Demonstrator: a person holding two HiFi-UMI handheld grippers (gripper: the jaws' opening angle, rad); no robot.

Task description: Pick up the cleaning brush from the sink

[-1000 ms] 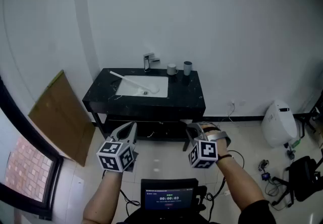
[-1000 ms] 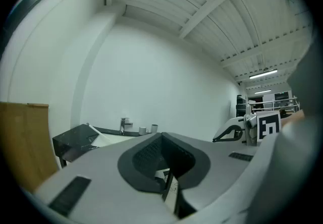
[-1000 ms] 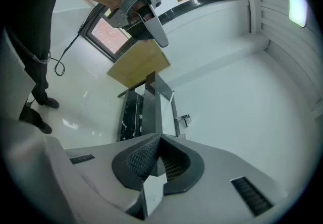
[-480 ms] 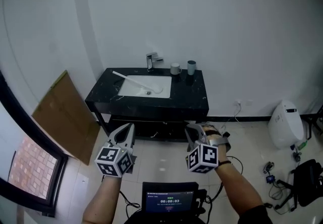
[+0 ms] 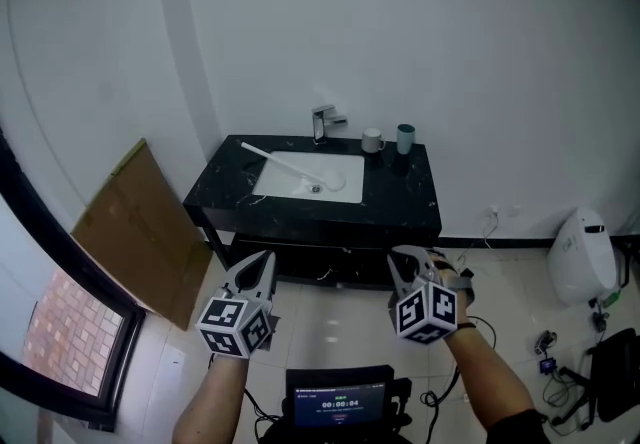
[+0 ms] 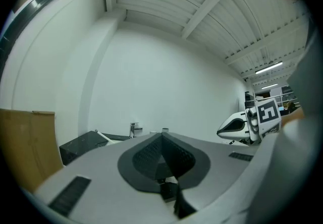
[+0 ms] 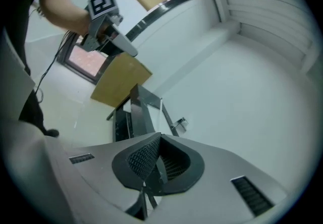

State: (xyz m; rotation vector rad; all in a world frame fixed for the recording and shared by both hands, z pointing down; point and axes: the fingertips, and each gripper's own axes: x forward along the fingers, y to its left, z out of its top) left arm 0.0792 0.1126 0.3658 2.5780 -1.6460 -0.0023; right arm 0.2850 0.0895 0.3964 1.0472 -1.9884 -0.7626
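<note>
The cleaning brush (image 5: 283,165) has a long white handle and lies slanted across the white sink basin (image 5: 335,182), its head down near the drain. The basin is set in a black counter (image 5: 400,197) against the wall. Both grippers hang in the air well short of the counter, over the floor. My left gripper (image 5: 262,259) is shut and empty, pointing level at the counter (image 6: 81,142). My right gripper (image 5: 400,256) is shut and empty too, tipped slightly down. In the right gripper view the counter (image 7: 132,109) appears tilted and the left gripper (image 7: 111,29) shows at the upper left.
A faucet (image 5: 324,120) and two cups (image 5: 372,140) (image 5: 404,137) stand at the counter's back edge. A cardboard sheet (image 5: 130,227) leans left of the counter. A white appliance (image 5: 585,254) and cables sit on the floor at right. A small screen (image 5: 345,400) is below me.
Both grippers have advanced towards the sink and shifted right in the head view. The counter now looks nearer. The right gripper has rolled; both stay shut.
</note>
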